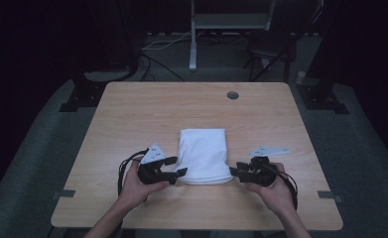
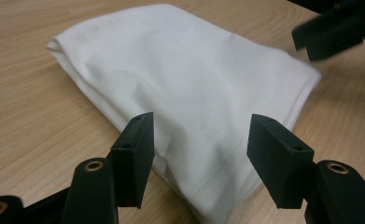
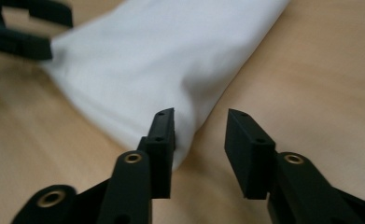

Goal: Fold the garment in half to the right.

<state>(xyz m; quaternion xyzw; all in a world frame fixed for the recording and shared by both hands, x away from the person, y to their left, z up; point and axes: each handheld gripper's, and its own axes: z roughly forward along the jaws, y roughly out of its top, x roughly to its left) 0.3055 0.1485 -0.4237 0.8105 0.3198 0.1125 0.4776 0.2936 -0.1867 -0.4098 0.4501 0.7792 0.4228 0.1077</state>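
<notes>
Wooden table (image 1: 132,114): folded cloth (image 1: 203,153) between both released claws (left (image 1: 180,171), right (image 1: 235,171)).

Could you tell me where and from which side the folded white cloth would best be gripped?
Probably at its two near corners. The folded white cloth lies flat on the table, its layered near edge facing the person. The left gripper and right gripper, both open, already flank those corners, so each could come in low from its own side and pinch all layers.
</notes>
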